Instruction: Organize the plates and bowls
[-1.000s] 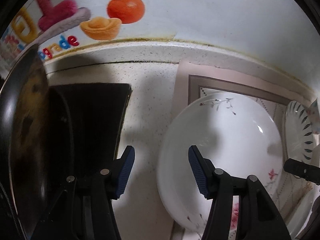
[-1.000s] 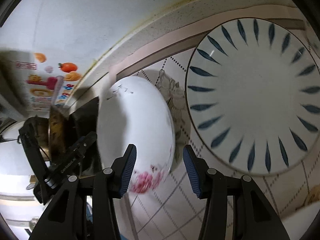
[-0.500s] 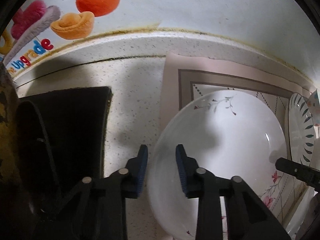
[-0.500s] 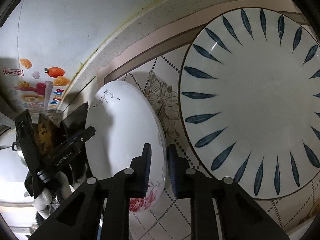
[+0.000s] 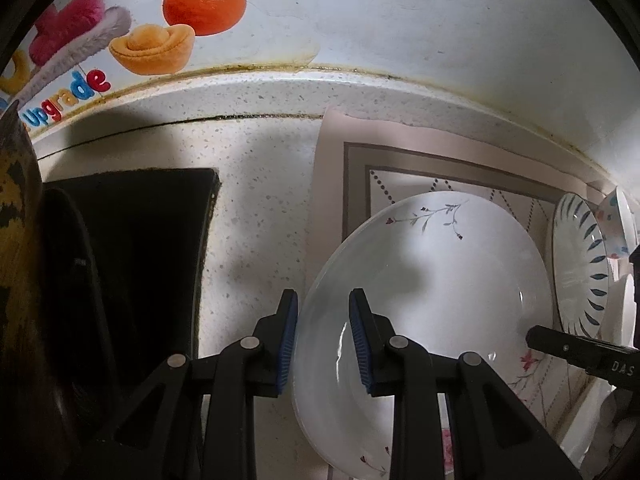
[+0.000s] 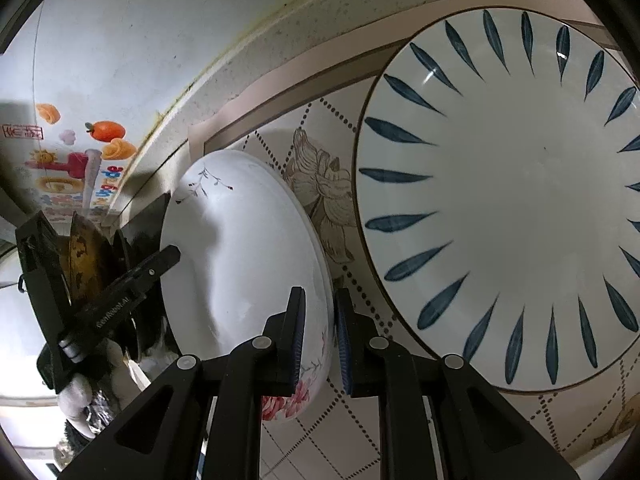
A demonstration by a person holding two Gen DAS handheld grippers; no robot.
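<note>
A white floral plate (image 5: 432, 292) rests on the patterned mat (image 5: 404, 160). My left gripper (image 5: 323, 338) is shut on its left rim. My right gripper (image 6: 320, 338) is shut on the opposite rim of the same plate (image 6: 240, 256). A white plate with blue leaf marks (image 6: 508, 196) lies just right of it and also shows in the left wrist view (image 5: 580, 268). The right gripper's finger (image 5: 576, 350) shows at the plate's far edge in the left wrist view, and the left gripper's finger (image 6: 132, 280) shows in the right wrist view.
A black cooktop (image 5: 140, 248) with a dark pan (image 5: 16, 220) lies left of the mat on the speckled counter (image 5: 260, 184). A small patterned bowl (image 5: 618, 220) stands at the far right. The wall with stickers (image 5: 200, 4) runs behind.
Both grippers have closed from open onto the floral plate's opposite rims. The left gripper shifted right toward the plate.
</note>
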